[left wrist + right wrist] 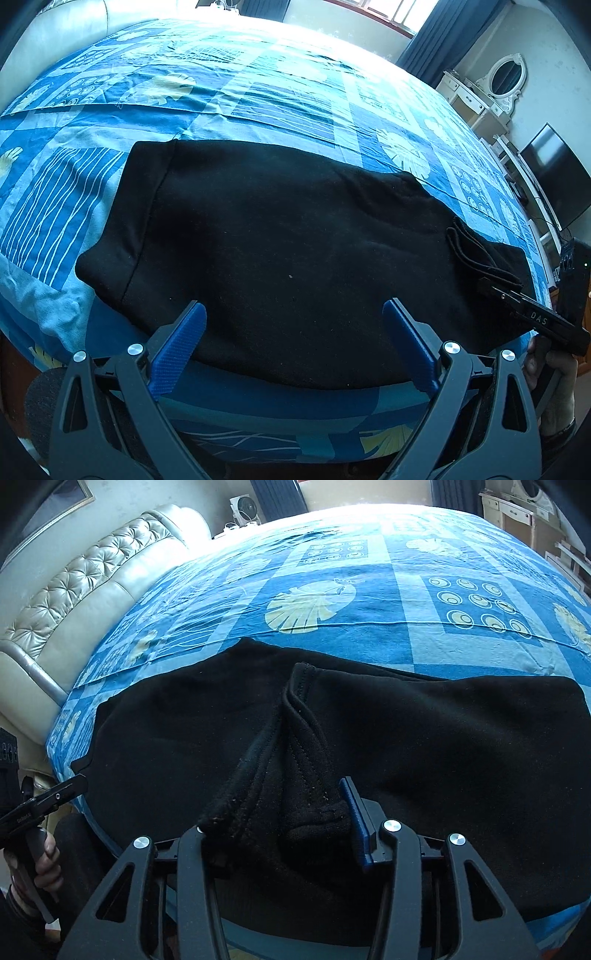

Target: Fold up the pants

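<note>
Black pants point(277, 240) lie folded across the near edge of the blue patterned bed point(258, 92). My left gripper point(293, 306) hovers open over their near hem, with nothing between its blue pads point(177, 354). In the right wrist view the pants point(461, 738) fill the foreground. A bunched, stitched end of the pants point(288, 775) lies between the jaws of my right gripper point(273, 805), which stand apart. It touches the blue right pad point(356, 827) and covers the left fingertip. From the left wrist view the right gripper point(495, 291) sits at the pants' right end.
A padded cream headboard point(74, 590) lines the bed's left side. A white dressing table with an oval mirror point(506, 77) and a dark screen point(554, 173) stand beyond the right side. A person's hand point(40, 864) holds the left gripper point(70, 786) handle.
</note>
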